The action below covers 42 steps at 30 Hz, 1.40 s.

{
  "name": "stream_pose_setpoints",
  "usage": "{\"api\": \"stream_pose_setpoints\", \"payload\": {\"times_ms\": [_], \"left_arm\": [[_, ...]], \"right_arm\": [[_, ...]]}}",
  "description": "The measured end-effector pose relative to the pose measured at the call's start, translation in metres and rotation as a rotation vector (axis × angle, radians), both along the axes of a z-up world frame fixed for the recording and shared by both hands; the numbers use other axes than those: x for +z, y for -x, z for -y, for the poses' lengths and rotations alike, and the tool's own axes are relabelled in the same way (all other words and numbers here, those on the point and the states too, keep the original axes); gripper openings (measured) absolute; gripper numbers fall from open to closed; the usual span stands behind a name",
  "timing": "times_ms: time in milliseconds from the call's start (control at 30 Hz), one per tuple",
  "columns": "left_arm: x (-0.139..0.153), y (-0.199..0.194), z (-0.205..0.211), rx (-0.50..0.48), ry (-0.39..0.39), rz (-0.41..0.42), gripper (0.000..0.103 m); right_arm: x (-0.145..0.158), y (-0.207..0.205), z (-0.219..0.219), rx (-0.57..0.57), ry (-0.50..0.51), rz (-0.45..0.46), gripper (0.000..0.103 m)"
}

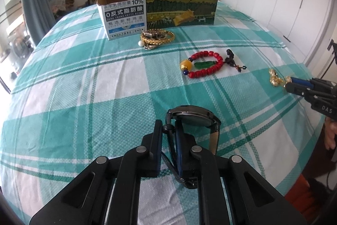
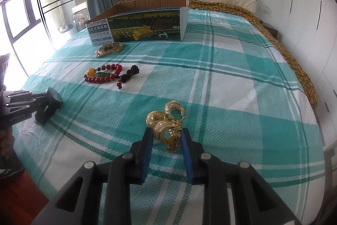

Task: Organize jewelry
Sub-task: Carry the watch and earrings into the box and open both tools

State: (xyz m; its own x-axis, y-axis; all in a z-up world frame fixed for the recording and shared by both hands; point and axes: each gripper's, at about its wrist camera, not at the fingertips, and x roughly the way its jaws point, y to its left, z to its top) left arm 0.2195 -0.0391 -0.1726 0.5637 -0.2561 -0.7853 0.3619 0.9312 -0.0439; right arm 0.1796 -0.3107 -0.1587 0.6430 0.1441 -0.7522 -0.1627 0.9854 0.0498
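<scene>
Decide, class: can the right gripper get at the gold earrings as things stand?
Probably yes. The right gripper is open, its fingers either side of the gold earrings on the bedsheet, with nothing between.

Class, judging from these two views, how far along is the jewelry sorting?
Nothing shows as boxed; the cardboard box's inside is hidden. In hand: left tool grips the black wristwatch; right tool straddles the gold earrings. Left: red bead bracelet, gold chain pile.
</scene>
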Motion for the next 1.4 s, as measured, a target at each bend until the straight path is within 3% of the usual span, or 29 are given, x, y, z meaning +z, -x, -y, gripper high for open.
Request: {"api": "stream_pose_setpoints", "payload": {"times_ms": [33, 67, 233, 467, 633, 1067, 1200, 1400], "left_arm": [[0.001, 0.0, -0.001, 0.002, 0.003, 0.0, 0.01], [0.001, 0.0, -0.001, 0.004, 0.005, 0.0, 0.01], [0.002, -0.001, -0.005, 0.011, 0.017, -0.004, 0.009], [0.006, 0.0, -0.007, 0.018, 0.034, -0.004, 0.009], [0.021, -0.002, -0.011, 0.021, 0.067, -0.005, 0.009], [0.107, -0.05, -0.034, 0.023, 0.165, 0.029, 0.009], [0.142, -0.084, -0.039, 0.024, 0.181, 0.064, 0.009], [0.179, -0.147, -0.029, 0.028, 0.135, 0.126, 0.009]], "right_arm": [[0.003, 0.001, 0.002, -0.003, -0.016, 0.004, 0.013], [0.005, 0.002, 0.003, -0.006, -0.025, 0.005, 0.01], [0.017, 0.004, 0.008, -0.018, -0.05, 0.022, 0.01], [0.035, 0.005, 0.028, -0.057, -0.207, 0.049, 0.01], [0.057, 0.004, 0.027, -0.042, -0.249, 0.084, 0.01], [0.136, -0.02, 0.01, 0.04, -0.271, 0.206, 0.01], [0.162, -0.051, 0.004, 0.068, -0.282, 0.24, 0.01], [0.2, -0.115, -0.011, 0.103, -0.276, 0.292, 0.01]]}}
